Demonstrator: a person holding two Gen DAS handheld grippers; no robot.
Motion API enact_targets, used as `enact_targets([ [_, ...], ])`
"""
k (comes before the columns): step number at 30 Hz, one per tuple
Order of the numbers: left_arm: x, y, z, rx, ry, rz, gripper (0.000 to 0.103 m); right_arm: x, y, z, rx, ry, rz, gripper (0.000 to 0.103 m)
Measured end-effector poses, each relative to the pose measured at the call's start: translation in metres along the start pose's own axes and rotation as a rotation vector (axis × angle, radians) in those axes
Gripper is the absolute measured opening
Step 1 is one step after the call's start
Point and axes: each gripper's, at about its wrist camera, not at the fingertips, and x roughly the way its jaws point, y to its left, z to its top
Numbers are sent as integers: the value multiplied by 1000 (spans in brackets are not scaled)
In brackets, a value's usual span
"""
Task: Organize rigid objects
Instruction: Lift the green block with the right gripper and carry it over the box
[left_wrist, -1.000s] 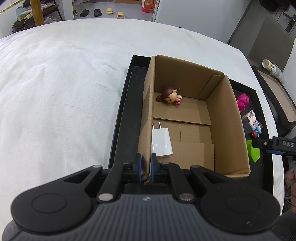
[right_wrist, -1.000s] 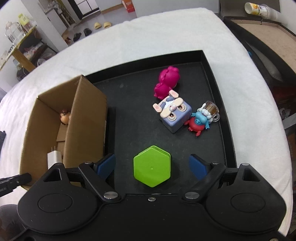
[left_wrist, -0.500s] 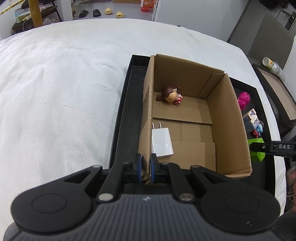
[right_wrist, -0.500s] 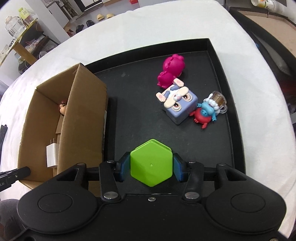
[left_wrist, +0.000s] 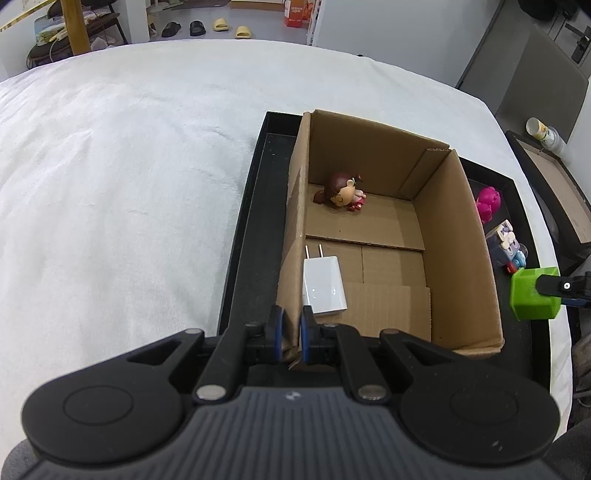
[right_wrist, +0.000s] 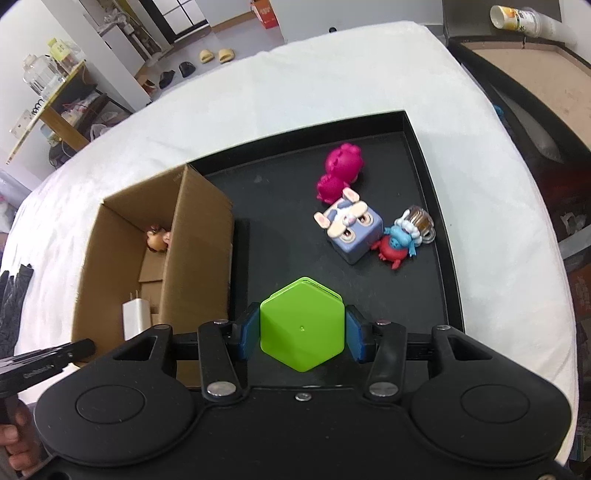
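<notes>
Gripping a green hexagonal plastic block (right_wrist: 302, 325) between closed pads, right gripper (right_wrist: 302, 330), clear above the black tray (right_wrist: 448, 258); left gripper (left_wrist: 290, 334) clamped on the brown cardboard box (left_wrist: 458, 236) wall, leftward.

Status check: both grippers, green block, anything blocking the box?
Left gripper shut on cardboard box wall. Right gripper shut on green hexagon block, off the tray. Box opening unobstructed.
</notes>
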Motion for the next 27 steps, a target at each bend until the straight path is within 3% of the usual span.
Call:
enact_targets([
  [27, -1, 13, -3, -59, -24, -57, 10, -32, 64, 32, -75, -105, 34, 47],
])
